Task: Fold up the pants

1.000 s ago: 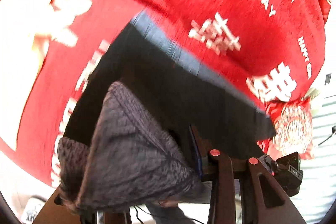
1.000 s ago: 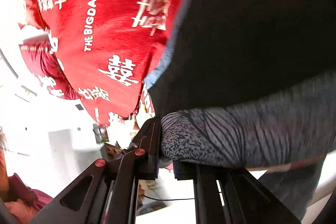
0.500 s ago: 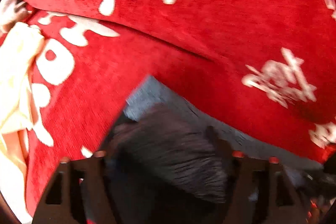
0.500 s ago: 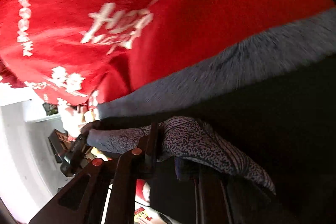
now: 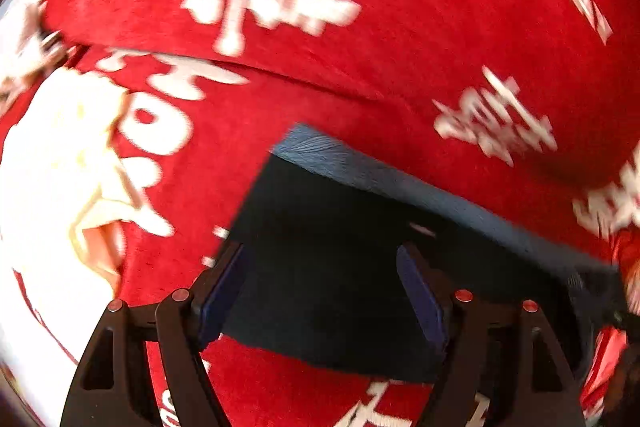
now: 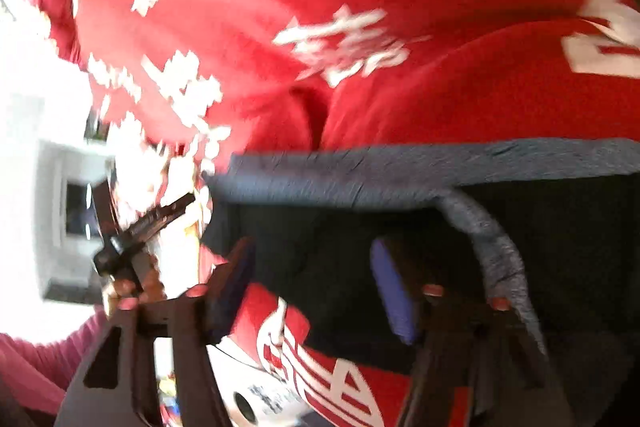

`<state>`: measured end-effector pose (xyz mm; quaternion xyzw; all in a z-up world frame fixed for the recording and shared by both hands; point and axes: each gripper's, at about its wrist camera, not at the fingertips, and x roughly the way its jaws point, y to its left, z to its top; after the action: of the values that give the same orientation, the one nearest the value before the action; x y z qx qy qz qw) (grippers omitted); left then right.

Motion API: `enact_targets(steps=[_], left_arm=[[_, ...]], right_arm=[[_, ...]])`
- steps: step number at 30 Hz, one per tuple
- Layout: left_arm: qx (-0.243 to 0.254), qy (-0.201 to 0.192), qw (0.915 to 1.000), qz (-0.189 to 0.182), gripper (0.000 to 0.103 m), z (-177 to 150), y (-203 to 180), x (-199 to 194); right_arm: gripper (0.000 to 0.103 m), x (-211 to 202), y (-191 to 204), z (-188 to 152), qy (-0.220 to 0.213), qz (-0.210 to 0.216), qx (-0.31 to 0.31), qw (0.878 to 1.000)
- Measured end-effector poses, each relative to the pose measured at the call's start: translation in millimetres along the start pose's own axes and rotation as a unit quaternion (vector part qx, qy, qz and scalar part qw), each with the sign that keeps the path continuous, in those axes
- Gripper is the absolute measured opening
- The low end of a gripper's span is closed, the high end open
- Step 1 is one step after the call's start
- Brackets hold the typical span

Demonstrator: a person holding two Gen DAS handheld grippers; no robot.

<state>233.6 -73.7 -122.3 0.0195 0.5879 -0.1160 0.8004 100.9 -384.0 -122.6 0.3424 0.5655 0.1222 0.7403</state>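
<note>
The dark pants (image 5: 332,259) lie folded flat on a red blanket (image 5: 320,87) with white characters; a grey band (image 5: 360,167) runs along their far edge. My left gripper (image 5: 320,287) is open just above the pants, holding nothing. In the right wrist view the pants (image 6: 560,227) show the same grey band (image 6: 400,167), and a grey hem (image 6: 492,247) curls up by the right finger. My right gripper (image 6: 316,287) is open over the pants' near corner, holding nothing.
A cream cloth (image 5: 52,187) lies on the blanket at the left. A red and white printed edge (image 6: 320,367) hangs below the pants. A white cabinet (image 6: 60,187) and a black device (image 6: 136,239) stand beyond the blanket's left edge.
Both grippers opened and let go of the grey waistband they held. The pants dropped flat onto the blanket, folded over.
</note>
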Motion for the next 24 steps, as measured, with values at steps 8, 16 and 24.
enact_targets(steps=[8, 16, 24], left_arm=[[0.044, 0.017, 0.9987, 0.019, 0.077, 2, -55, 74], [0.058, 0.021, 0.9969, 0.048, 0.077, 11, -62, 52], [0.149, 0.071, 0.9847, 0.057, 0.077, -48, -87, 10]], right_arm=[[0.042, 73, -13, 45, 0.034, -0.1, -0.045, 0.993], [0.053, 15, -52, 62, -0.067, -0.036, 0.077, 0.994], [0.064, -40, -57, -7, -0.045, 0.013, 0.093, 0.995]])
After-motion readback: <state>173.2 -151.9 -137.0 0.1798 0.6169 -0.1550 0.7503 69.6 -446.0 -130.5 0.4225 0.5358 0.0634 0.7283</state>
